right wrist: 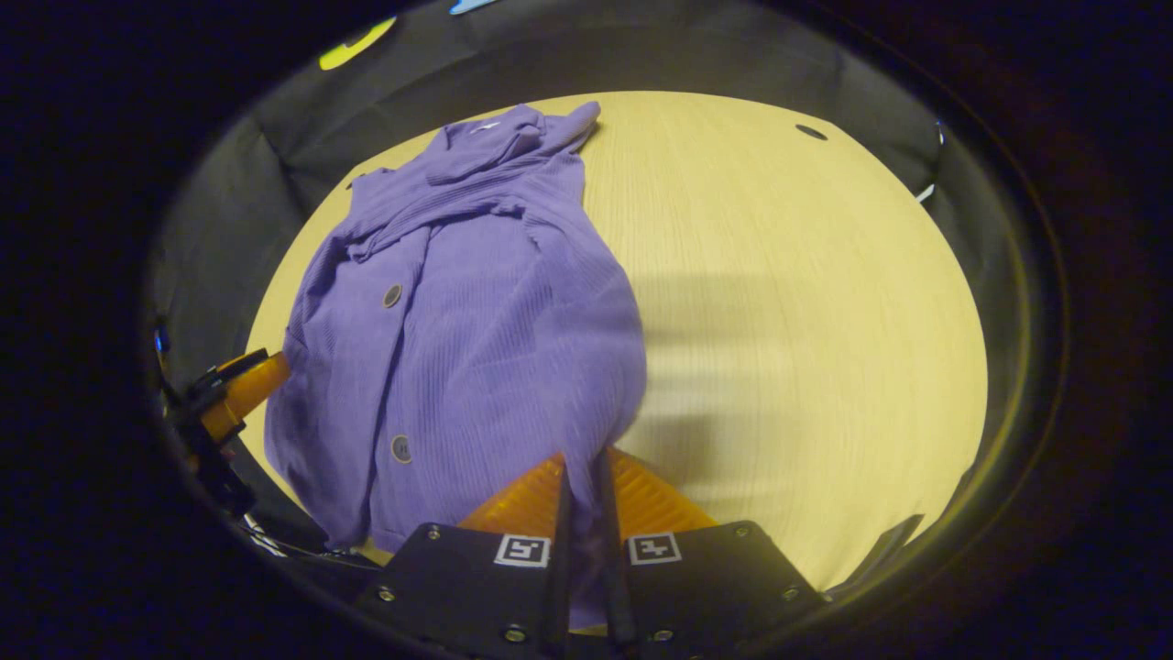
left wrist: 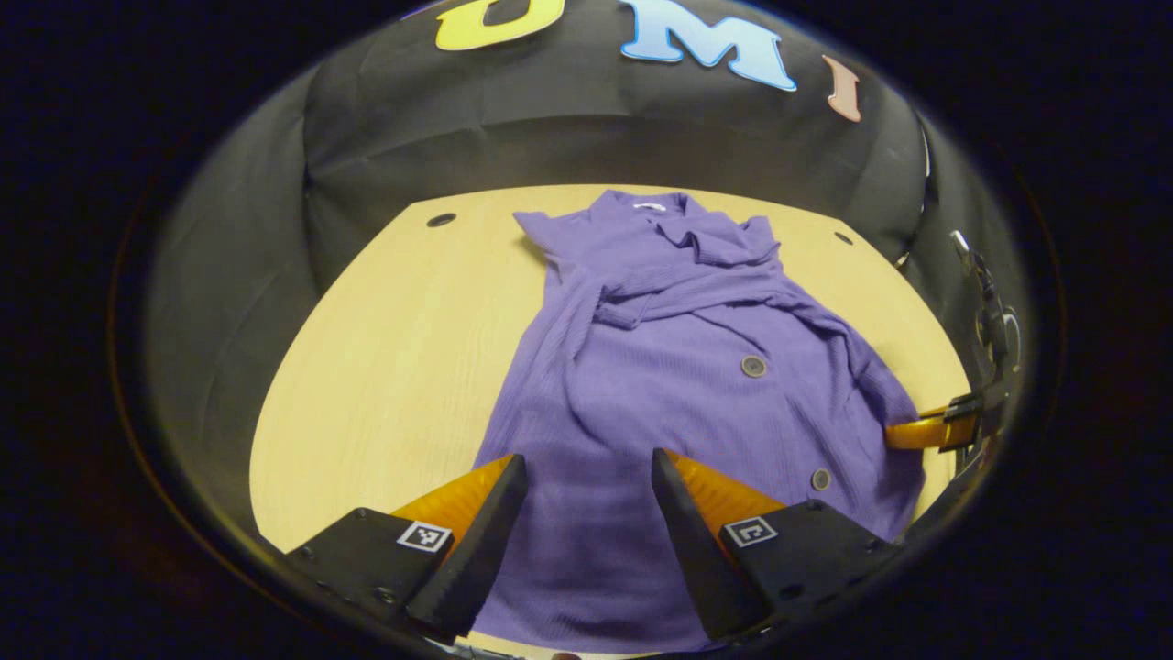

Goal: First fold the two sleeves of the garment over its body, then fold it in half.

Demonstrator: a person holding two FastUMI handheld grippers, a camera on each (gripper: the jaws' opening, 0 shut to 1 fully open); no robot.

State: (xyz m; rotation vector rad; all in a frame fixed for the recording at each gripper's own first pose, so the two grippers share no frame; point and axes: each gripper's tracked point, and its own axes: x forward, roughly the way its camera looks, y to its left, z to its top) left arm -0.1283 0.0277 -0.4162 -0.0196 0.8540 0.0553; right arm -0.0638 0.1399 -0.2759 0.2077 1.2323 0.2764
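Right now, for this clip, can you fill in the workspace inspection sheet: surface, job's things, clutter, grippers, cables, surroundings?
Surface: light wooden table, round holes near its far edge.
Job's things: purple buttoned garment lying on the table, both sleeves already folded across its chest; half-fold not yet done.
Clutter: nothing seen.
Grippers: left gripper open, fingers spread over the garment's hem; right gripper shut on the garment's hem edge, fabric pinched between its fingers.
Cables: cannot tell; some dark hardware sits at the table's edge beside the far gripper.
Surroundings: black cloth booth wall behind the table.
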